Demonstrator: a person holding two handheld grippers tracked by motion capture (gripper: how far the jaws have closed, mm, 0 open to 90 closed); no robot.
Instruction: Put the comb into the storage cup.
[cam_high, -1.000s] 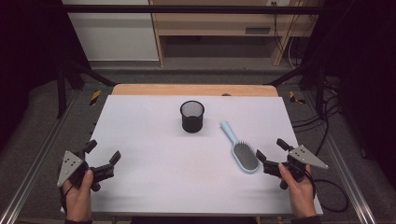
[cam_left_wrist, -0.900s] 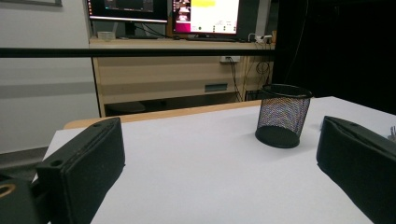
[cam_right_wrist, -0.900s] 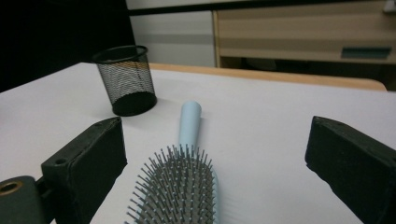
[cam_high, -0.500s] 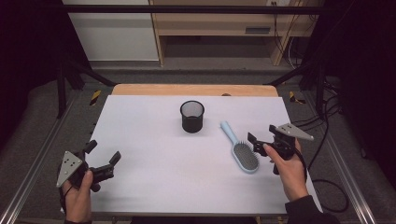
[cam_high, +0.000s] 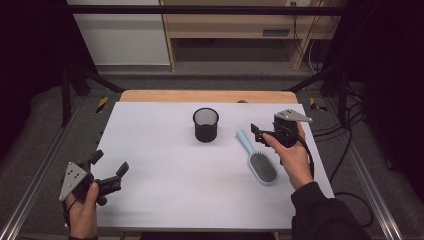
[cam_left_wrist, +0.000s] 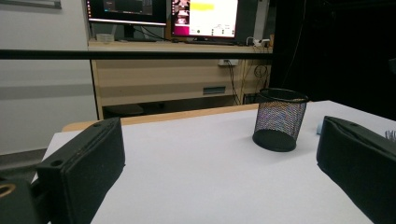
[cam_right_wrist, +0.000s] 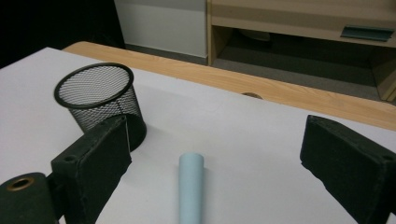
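My right gripper hangs over the table's right side, near the right edge, my hand wrapped around its body and the grey plate on top. Jaws spread wide, nothing between the pads. It points left and a bit toward the far edge, and in the right gripper view the brush handle runs straight up the middle of the gap, pale blue, rounded at its end, touching neither jaw. My sleeve comes in from the near right corner.

My left gripper sits low at the near left corner, hand under it, jaws apart there too and empty. In the left gripper view they frame bare white tabletop.

The cup, black wire mesh, round, stands upright toward the far edge, about the middle of the table's width. From the right gripper view, the cup is just beyond my left-hand jaw, its open rim facing up; I can't quite tell from this angle if anything lies inside it.

The brush lies flat between the cup and my right hand, handle toward the far edge, oval head with dark bristles up toward the near right. Its handle tip is near the cup but apart from it. The head is just beside my right hand.

Beyond the far edge, a strip of bare wood, then the floor and a wooden shelf unit.
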